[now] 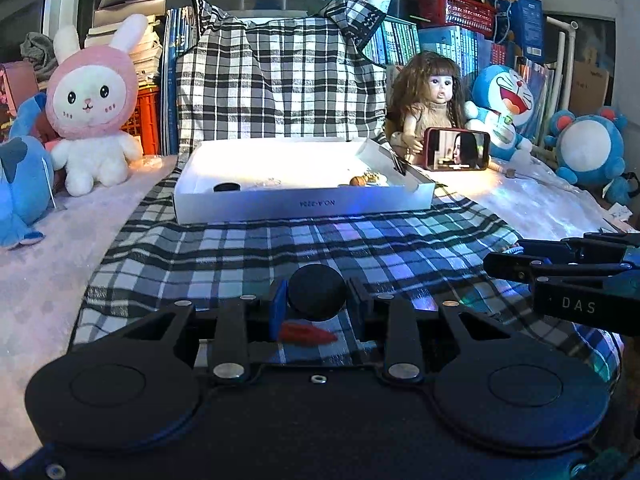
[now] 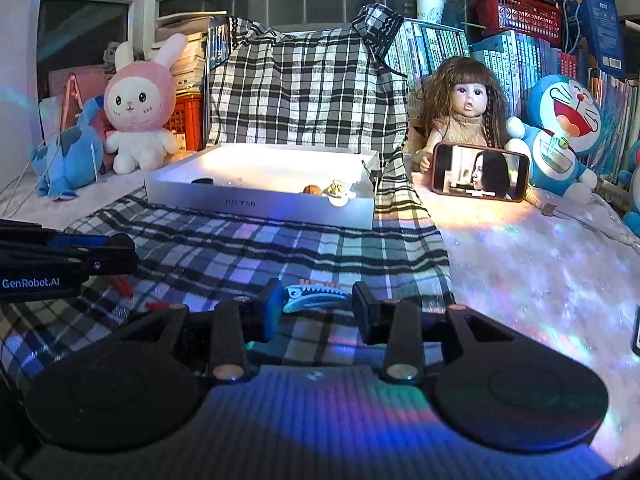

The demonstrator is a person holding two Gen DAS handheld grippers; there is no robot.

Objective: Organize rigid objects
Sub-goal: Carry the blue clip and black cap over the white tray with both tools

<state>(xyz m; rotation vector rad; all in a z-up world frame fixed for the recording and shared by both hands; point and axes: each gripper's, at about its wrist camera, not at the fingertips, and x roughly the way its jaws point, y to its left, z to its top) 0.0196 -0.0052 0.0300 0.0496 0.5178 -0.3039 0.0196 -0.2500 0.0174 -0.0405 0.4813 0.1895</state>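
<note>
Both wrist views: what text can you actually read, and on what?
"DAS": right gripper finger, seen from the left wrist.
"GenRobot.AI": left gripper side, seen from the right wrist.
White shallow cardboard box: upside-down print on its front wall, too blurred.
Book spines, red can, white paper cup, phone subtitles: too small.

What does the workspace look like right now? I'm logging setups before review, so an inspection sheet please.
Surface: plaid cloth over a pale cover.
Job's things: black round object between left tongs; blue clip between right tongs; red piece on the cloth; white box holding small items.
Clutter: phone playing video.
Grippers: both open, not clamped.
Cables: thin cord at far left.
Surroundings: bunny plush, doll, books.
</note>
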